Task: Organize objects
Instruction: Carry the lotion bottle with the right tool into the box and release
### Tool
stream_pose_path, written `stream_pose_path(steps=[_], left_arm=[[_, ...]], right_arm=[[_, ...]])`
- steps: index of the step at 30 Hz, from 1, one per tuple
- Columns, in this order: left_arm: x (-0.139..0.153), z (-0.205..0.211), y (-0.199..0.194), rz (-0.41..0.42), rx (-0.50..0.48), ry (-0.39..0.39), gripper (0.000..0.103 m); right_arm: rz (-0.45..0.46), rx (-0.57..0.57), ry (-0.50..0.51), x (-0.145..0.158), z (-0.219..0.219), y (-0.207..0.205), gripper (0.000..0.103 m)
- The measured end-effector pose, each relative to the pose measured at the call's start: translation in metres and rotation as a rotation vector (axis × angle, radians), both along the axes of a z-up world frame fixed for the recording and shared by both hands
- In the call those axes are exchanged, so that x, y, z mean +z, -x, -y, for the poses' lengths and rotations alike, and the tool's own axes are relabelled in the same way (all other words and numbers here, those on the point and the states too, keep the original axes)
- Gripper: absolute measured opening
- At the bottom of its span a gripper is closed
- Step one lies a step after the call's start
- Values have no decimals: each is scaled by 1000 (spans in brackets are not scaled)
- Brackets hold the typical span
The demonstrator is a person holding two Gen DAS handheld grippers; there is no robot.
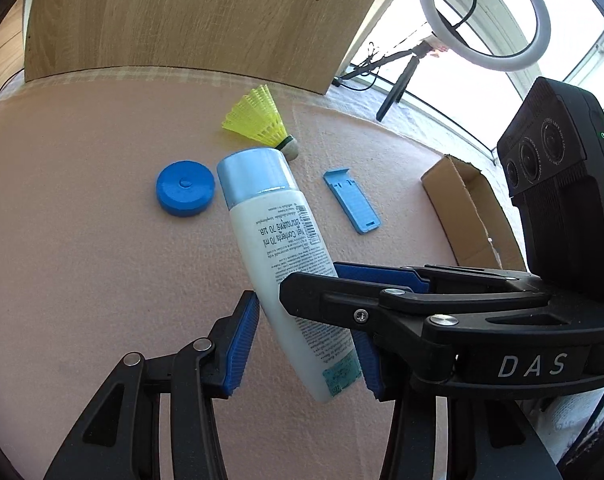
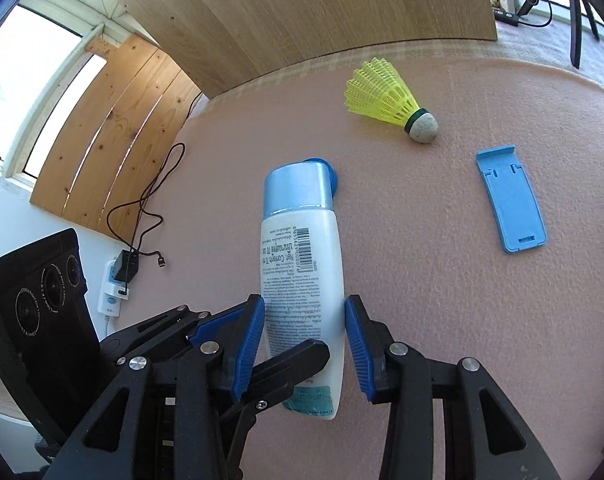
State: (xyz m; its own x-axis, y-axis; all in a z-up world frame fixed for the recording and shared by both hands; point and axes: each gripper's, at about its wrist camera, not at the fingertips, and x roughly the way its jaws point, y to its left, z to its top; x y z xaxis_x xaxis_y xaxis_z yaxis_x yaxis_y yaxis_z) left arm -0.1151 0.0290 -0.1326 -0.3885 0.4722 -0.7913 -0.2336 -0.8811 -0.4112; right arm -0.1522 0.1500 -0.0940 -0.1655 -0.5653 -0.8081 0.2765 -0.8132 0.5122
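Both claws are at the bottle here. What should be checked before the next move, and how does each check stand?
1. Right claw grips the bottle: ok, both pads lie flush on its sides.
2. Left claw grips it too: cannot tell; the bottle sits tilted between its pads.
3. Cap closed: ok.
4. Box open to receive things: ok, flaps up at the table's right edge.
5. Shuttlecock, strip and disc lie apart from both claws: ok.
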Motion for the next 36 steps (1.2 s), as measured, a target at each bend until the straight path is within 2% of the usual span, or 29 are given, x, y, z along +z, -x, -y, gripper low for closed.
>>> stream_pose_path(steps=[8, 18, 28, 36], left_arm=[[21, -83, -5, -40, -130, -24, 50], [32, -183, -7, -57, -252, -48, 49], [36, -264, 4, -68, -322, -48, 49], [35, -324, 19, -70, -364, -43, 49]], right_arm=[[-59, -126, -25, 22, -76, -27, 38], [-100, -239, -48, 35, -169, -45, 38], [-132, -299, -78, 45, -240, -34, 38], [-141, -347, -115, 43, -289, -16, 38]])
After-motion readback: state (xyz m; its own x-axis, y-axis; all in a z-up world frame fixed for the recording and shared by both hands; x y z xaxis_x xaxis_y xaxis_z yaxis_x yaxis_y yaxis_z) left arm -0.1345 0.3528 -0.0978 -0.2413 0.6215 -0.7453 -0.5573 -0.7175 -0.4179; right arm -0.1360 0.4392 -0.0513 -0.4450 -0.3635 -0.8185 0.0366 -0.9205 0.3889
